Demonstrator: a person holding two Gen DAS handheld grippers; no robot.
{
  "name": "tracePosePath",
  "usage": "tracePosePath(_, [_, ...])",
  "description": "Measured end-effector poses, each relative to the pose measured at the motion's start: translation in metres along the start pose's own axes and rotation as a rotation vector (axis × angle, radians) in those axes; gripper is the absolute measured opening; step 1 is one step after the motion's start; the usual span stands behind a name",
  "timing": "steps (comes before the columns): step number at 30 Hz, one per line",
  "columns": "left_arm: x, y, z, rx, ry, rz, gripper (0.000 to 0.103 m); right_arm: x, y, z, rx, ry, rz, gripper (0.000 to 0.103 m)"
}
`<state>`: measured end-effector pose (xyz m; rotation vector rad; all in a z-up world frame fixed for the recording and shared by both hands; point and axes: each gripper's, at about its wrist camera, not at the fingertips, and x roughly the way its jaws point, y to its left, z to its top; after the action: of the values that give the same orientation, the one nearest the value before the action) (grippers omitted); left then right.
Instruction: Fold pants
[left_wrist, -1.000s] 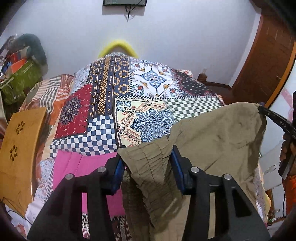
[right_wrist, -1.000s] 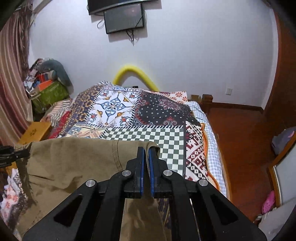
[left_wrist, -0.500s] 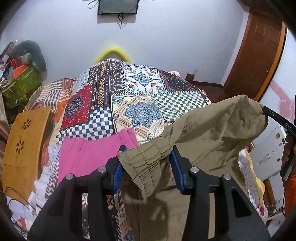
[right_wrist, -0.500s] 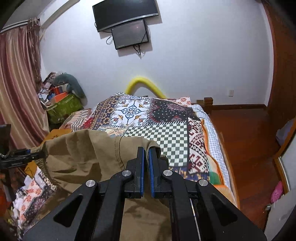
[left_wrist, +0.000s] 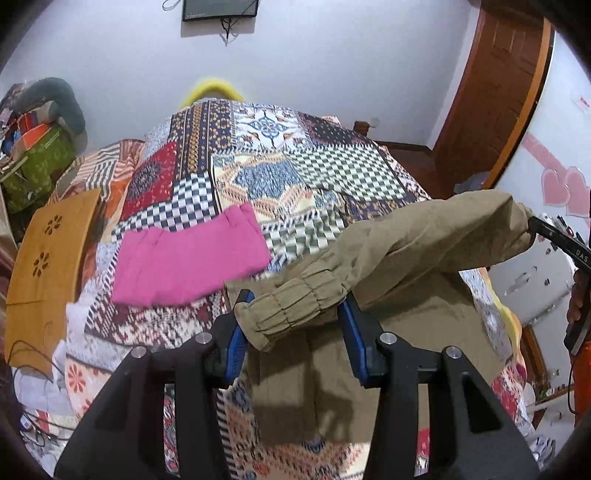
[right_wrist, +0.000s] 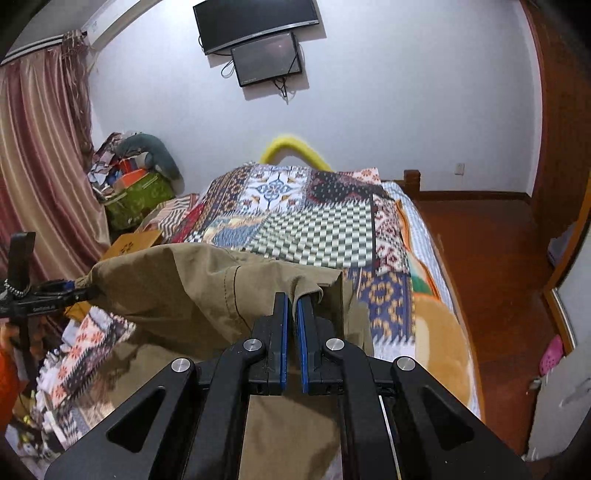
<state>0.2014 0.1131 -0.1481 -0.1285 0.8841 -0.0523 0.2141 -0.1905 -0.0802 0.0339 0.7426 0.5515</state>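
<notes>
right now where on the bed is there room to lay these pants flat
Free: the quilt beyond the pink cloth, up to the yellow headboard. Crowded: the near left edge, with the pink cloth beside the wooden board. The khaki pants cover the near end.

Pants (left_wrist: 417, 258): matt khaki woven cloth, gathered elastic waistband. Quilt (left_wrist: 314, 173): printed patchwork cotton, matt. Pink garment (left_wrist: 188, 266): soft matt cloth. Left hand-held gripper (left_wrist: 293, 336): matt black plastic, blue rubbery pads, metal pins.

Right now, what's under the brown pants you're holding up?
Under the brown pants lies the patchwork bedspread, showing past their edges. Whatever sits right beneath the hanging cloth is covered. The pink garment lies beside them.
</notes>
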Motion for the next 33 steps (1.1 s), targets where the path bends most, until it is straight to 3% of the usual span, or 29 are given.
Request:
tracePosePath(10, [0.0, -0.002, -0.052, -0.006, 0.078, -0.022, 0.046, -0.011, -0.003, -0.064, 0.047, 0.103, 0.001, 0.005])
tracePosePath(21, [0.006, 0.001, -0.102, 0.0, 0.156, 0.012, 0.046, -0.001, -0.01, -0.133, 0.118, 0.229, -0.018, 0.005])
tracePosePath(27, [-0.011, 0.017, -0.112, -0.043, 0.131, 0.041, 0.046, -0.007, -0.015, -0.154, 0.131, 0.265, -0.055, 0.005])
tracePosePath(33, [-0.022, 0.026, -0.103, -0.084, 0.092, 0.059, 0.05, -0.025, -0.026, -0.158, 0.171, 0.247, -0.095, 0.005])
